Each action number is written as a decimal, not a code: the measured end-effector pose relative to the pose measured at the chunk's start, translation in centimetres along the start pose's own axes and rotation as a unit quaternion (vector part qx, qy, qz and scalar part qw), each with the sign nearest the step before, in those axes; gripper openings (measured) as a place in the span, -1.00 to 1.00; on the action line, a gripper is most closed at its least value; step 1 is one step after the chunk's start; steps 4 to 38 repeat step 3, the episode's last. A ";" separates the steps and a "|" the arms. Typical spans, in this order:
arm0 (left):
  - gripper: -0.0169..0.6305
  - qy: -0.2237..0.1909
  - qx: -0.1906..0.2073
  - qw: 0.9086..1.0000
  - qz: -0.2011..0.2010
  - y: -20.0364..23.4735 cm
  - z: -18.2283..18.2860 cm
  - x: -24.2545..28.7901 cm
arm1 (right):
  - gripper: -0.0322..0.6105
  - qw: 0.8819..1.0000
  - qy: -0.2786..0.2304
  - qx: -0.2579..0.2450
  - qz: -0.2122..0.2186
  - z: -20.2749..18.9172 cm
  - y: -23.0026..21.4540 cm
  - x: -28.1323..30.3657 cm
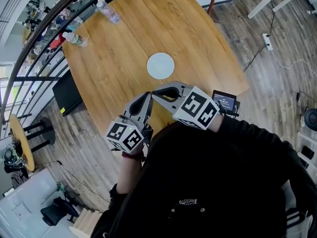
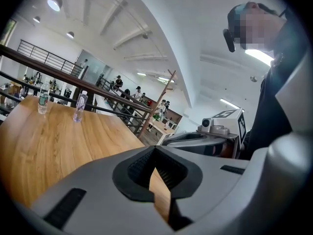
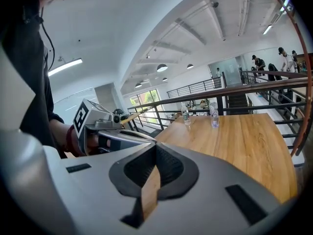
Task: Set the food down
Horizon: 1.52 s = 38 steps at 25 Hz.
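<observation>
A white round plate (image 1: pixel 160 65) lies near the middle of the round wooden table (image 1: pixel 124 48) and looks bare; I see no food anywhere. My left gripper (image 1: pixel 148 96) and right gripper (image 1: pixel 155 93) hover side by side over the table's near edge, their tips almost touching, short of the plate. In the left gripper view my left gripper (image 2: pixel 155 152) has its jaws meeting at the tips with nothing between them. In the right gripper view my right gripper (image 3: pixel 155 149) is shut the same way, also holding nothing. Each gripper view shows the other gripper close beside it.
Two clear plastic bottles (image 1: pixel 74 38) (image 1: pixel 108 12) stand at the table's far left edge, next to a metal railing (image 1: pixel 34 43). A small device with a screen (image 1: pixel 224 101) sits by the table's right edge. A dark flat box (image 1: pixel 67 93) stands on the floor at the left.
</observation>
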State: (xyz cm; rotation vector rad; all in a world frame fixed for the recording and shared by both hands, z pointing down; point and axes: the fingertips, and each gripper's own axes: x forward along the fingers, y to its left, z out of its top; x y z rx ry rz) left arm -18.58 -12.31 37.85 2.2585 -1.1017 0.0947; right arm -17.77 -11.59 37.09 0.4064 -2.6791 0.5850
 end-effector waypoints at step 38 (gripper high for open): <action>-0.93 0.000 -0.001 1.000 -0.001 0.2 0.0 -0.1 | -0.84 1.000 0.002 -0.002 0.000 0.0 0.0 0.2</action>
